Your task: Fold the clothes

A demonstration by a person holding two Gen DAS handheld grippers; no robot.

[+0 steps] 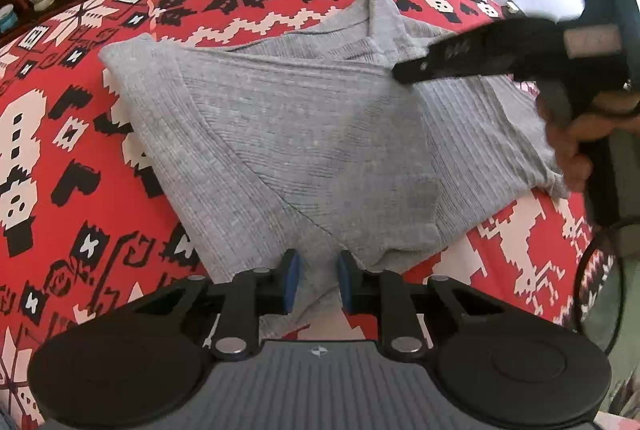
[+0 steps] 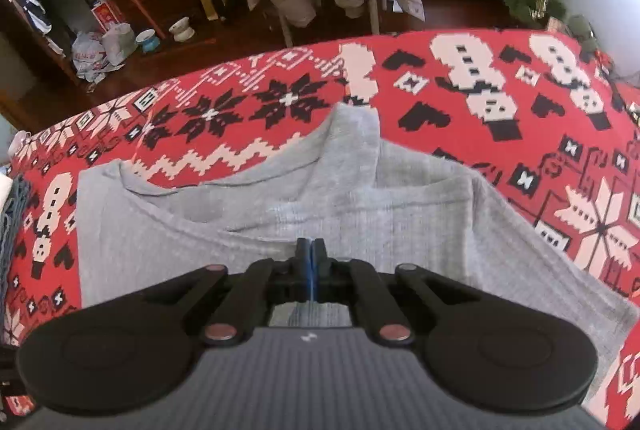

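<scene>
While a red, white and black patterned cloth (image 1: 80, 134) covers the whole surface, a grey ribbed top (image 1: 288, 134) lies partly folded across it, its long axis running from ten o'clock to four o'clock in the left wrist view. At six o'clock the left gripper (image 1: 318, 282) hovers over the near hem, jaws narrowly parted with cloth between them but no visible pinch. At two o'clock the right gripper (image 2: 310, 254), jaws fully closed and seemingly empty, points onto the top's right side. The left looks nearer the hem.
</scene>
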